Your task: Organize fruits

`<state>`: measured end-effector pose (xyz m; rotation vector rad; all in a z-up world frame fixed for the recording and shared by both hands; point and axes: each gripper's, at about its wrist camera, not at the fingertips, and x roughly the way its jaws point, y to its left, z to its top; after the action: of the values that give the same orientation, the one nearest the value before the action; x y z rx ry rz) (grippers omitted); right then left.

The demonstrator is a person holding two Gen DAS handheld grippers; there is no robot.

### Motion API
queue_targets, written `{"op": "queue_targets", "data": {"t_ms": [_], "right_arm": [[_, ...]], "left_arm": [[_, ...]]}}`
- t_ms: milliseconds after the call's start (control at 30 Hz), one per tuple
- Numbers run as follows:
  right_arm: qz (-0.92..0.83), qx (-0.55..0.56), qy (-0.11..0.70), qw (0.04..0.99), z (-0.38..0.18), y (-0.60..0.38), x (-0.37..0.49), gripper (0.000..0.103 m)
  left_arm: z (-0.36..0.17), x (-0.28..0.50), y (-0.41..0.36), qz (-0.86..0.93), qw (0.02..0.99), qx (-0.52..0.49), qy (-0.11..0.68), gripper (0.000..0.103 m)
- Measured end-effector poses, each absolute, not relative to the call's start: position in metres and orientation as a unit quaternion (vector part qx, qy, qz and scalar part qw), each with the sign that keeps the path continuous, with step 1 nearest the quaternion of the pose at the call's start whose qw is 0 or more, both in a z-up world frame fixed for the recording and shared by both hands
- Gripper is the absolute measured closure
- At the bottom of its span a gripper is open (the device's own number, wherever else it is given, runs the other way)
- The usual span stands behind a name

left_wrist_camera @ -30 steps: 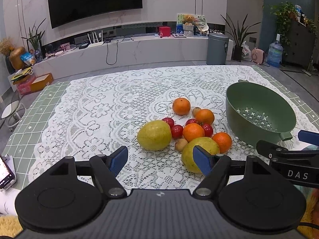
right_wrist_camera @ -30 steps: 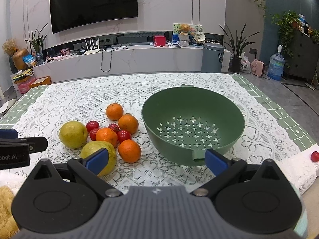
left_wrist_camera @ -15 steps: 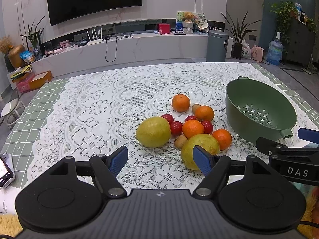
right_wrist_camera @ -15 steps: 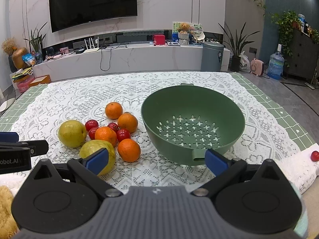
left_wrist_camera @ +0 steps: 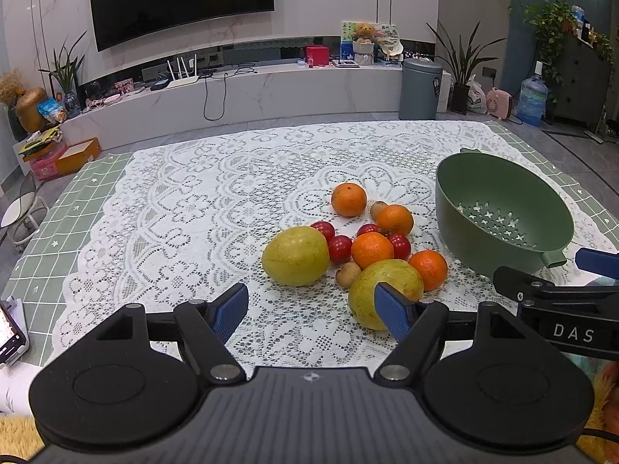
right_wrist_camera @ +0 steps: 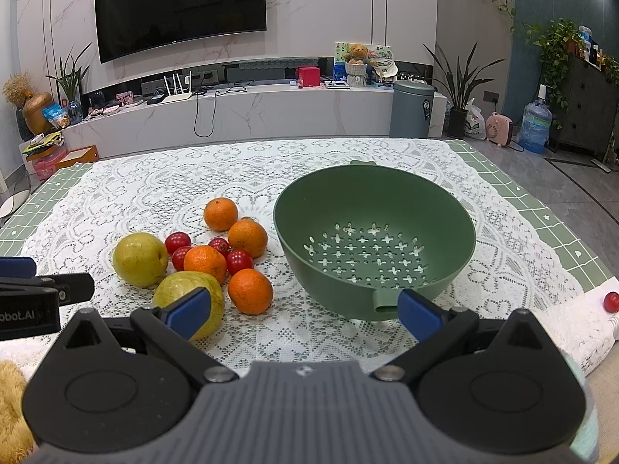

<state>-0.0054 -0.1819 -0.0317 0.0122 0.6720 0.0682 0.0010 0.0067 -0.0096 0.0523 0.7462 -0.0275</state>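
— What's behind the table?

— A big dark television (right_wrist_camera: 180, 7) on the marble wall, and under it a long white ledge (right_wrist_camera: 247, 110) with a router (right_wrist_camera: 176, 94), a red box (right_wrist_camera: 308, 76) and a teddy bear (right_wrist_camera: 356, 54).

— And at the ledge's right end?

— A grey bin (right_wrist_camera: 411, 110) stands just beside it, then a leafy potted plant (right_wrist_camera: 460, 89), a pink heater (right_wrist_camera: 499, 127) and a water jug (right_wrist_camera: 536, 125) on the floor.

— Anything on the left?

— An orange box (left_wrist_camera: 79, 150) on the floor, near the ledge's left end.
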Motion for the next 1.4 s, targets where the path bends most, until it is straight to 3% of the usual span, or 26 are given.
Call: {"op": "queue_targets", "data": {"t_ms": [867, 1167, 1333, 1400], "right_arm": [[0.058, 0.008, 0.332, 0.941, -0.034, -0.177, -0.002, 0.004], [0.101, -0.002, 0.331, 0.938, -0.037, -0.159, 0.005, 0.004], [0.117, 0.012, 0.347, 0.930, -0.046, -0.150, 0.015, 0.023], [0.125, 0.017, 0.358, 0.925, -0.049, -0.146, 0.019, 0.025]], "left_arm": [[-0.014, 0.008, 0.011, -0.029, 0.929, 0.023, 0.367, 0.016], [-0.018, 0.020, 0.020, -0.032, 0.926, 0.027, 0.376, 0.028], [-0.024, 0.026, 0.029, -0.030, 0.927, 0.028, 0.372, 0.034], [-0.026, 0.029, 0.034, -0.035, 0.927, 0.026, 0.371, 0.037]]}}
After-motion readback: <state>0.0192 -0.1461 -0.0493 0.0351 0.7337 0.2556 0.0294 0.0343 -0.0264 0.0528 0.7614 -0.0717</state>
